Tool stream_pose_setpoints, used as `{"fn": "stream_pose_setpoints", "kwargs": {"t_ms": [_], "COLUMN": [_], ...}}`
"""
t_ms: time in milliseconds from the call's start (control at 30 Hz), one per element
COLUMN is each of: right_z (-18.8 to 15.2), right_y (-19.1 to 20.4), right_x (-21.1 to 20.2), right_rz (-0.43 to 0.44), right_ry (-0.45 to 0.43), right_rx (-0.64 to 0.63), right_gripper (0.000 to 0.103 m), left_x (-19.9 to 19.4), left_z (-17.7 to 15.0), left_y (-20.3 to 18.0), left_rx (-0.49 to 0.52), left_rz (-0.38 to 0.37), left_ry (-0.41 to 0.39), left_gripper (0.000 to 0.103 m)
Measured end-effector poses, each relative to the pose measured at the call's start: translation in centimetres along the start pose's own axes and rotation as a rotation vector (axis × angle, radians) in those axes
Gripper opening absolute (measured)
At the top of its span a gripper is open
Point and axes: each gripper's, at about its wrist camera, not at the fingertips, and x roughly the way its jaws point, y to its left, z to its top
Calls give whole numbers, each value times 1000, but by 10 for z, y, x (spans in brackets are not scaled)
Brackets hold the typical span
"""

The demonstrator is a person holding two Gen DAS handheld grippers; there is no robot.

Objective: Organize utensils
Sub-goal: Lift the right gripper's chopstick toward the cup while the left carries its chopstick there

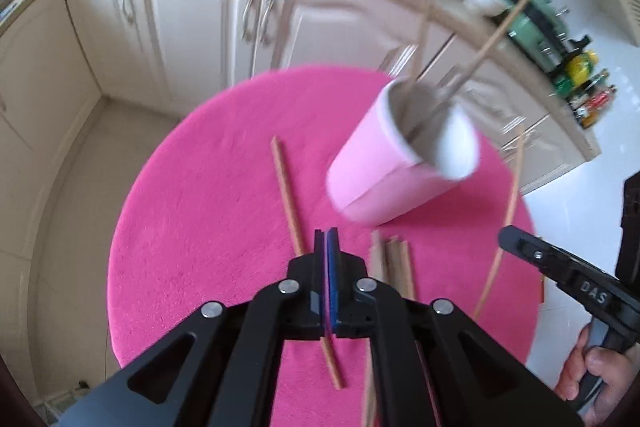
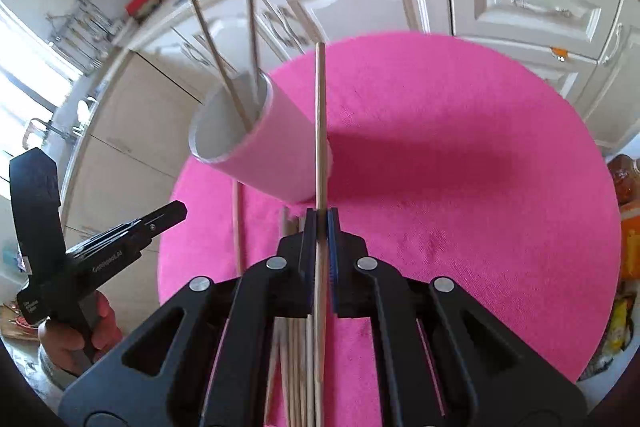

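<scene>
The right gripper (image 2: pixel 320 217), jaws clamped mid-shaft on 1 light, stiff, slippery wooden chopstick (image 2: pixel 320 115), nears the pink cup (image 2: pixel 276 163); the left gripper (image 1: pixel 328 239) is closed, seemingly empty.

Chopsticks (image 1: pixel 430 39) stand in the cup (image 1: pixel 384 163) on the mat (image 1: pixel 192 227); more chopsticks (image 1: pixel 394 259) lie before it.

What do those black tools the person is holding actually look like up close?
Each hand-held gripper is matte black. The left one and the right one both have angular linkage arms with cut-outs, round silver pivot pins and blue pads on the fingers. White lettering marks their sides. Bare hands grip the handles; no sleeves or cables show.
</scene>
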Motion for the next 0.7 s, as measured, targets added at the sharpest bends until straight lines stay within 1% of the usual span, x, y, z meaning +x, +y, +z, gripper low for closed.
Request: {"fn": "stream_pose_setpoints", "kwargs": {"t_ms": [33,67,100,133,300,433,467,500,600,633,667,700], "right_z": [-1,-1,-1,0,3,6,6,7,7,7,7,6], "right_y": [-2,-4,-5,-5,-9,-10,-10,-10,-9,-8,-8,-7], "right_x": [6,10,16,20,36,48,50,54,63,67,69,72], "right_rz": [-5,-9,-18,-25,-33,-45,-49,-63,-88,-96,-102,-110], "right_ry": [13,21,33,44,81,111,119,132,172,186,192,199], "right_rx": [7,10,10,6,-1,-9,-12,-18,-34,-38,-43,-50], "right_gripper": [6,6,6,6,6,6,6,6,6,6,6,6], "left_x": [9,17,23,32,57,74,77,78,84,84,84,84], "left_z": [1,2,3,5,13,16,16,16,18,18,19,20], "left_y": [4,6,7,9,8,7,6,5,-9,-11,-11,-11], "left_rx": [-10,-22,-31,-41,-28,-16,-13,-4,64,74,75,69], "left_rz": [25,36,42,58,96,144,160,173,245,260,262,256], "left_ry": [23,37,45,67,121,167,177,178,190,189,188,189], "left_gripper": [8,19,24,24,24,24,22,22,21,19,13,10]}}
